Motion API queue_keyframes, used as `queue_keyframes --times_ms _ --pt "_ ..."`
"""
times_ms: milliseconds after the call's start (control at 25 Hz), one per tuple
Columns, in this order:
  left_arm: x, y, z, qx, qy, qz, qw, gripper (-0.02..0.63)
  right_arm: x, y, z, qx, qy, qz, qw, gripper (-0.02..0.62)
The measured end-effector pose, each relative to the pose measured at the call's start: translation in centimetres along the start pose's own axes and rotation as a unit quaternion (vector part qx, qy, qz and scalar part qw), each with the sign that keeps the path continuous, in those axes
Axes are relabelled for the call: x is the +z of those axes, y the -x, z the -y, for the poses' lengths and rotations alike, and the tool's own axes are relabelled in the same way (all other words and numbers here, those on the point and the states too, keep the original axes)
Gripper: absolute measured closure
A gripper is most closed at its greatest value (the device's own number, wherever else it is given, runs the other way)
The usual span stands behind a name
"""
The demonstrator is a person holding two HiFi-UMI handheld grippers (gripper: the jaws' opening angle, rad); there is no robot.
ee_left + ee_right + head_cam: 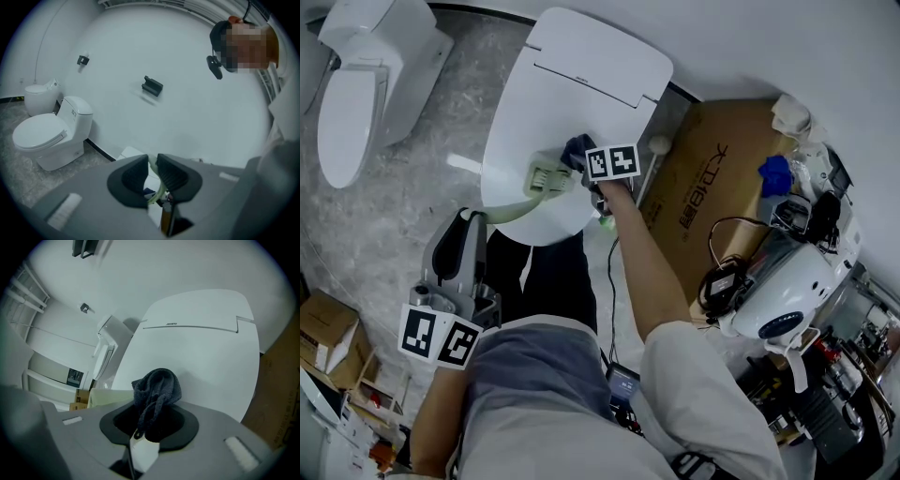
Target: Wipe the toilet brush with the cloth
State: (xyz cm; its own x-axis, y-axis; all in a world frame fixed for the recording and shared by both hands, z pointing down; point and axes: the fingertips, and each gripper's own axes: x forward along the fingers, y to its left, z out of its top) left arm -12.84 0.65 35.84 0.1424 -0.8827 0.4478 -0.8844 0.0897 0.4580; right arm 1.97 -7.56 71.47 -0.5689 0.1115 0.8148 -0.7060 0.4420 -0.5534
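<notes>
The left tongs (470, 218) are at the lower left of the head view. In the left gripper view the left tongs (152, 176) are almost shut, and they pinch the thin, pale green handle of the toilet brush (152, 164). In the head view the toilet brush (546, 176) runs up and to the right from those tongs. Its head lies over the closed lid of the white toilet (581, 66) in the middle of the frame.

The right tongs (586, 165) are in the middle of the head view, just right of the brush head. In the right gripper view the right tongs (147, 422) are closed on a dark blue-grey cloth (157, 389). The cloth bunches up above them. In the head view the cloth (577, 148) sits right beside the brush head. I cannot tell if they touch.

A second toilet (356, 84) stands at the upper left. A brown cardboard box (712, 169) lies at the right.
</notes>
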Motion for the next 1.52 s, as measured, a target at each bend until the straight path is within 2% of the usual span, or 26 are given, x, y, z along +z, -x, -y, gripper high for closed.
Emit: queue_keyframes --times_ms 200,400,880,1240,1520 --pt "-0.1 -0.1 -0.1 -0.004 0.000 0.001 1.0000 0.606 -0.9 0.1 0.9 -0.006 -0.021 0.007 1.000 0.502" --pt "0.0 -0.1 -0.1 -0.008 0.000 0.001 1.0000 0.606 -2.2 0.4 1.5 -0.006 -0.064 0.027 0.998 0.502" --pt "0.0 -0.2 0.0 -0.018 -0.001 0.001 0.9998 0.606 -4.5 0.9 2.2 -0.001 -0.153 0.083 0.985 0.502" --pt "0.1 -0.3 0.2 -0.024 -0.004 0.002 0.9997 0.606 -6.4 1.0 2.1 -0.001 -0.186 0.097 0.978 0.502" --pt "0.1 -0.3 0.2 -0.029 -0.006 0.002 0.9996 0.606 -7.7 0.9 1.9 0.020 -0.258 0.129 0.957 0.502"
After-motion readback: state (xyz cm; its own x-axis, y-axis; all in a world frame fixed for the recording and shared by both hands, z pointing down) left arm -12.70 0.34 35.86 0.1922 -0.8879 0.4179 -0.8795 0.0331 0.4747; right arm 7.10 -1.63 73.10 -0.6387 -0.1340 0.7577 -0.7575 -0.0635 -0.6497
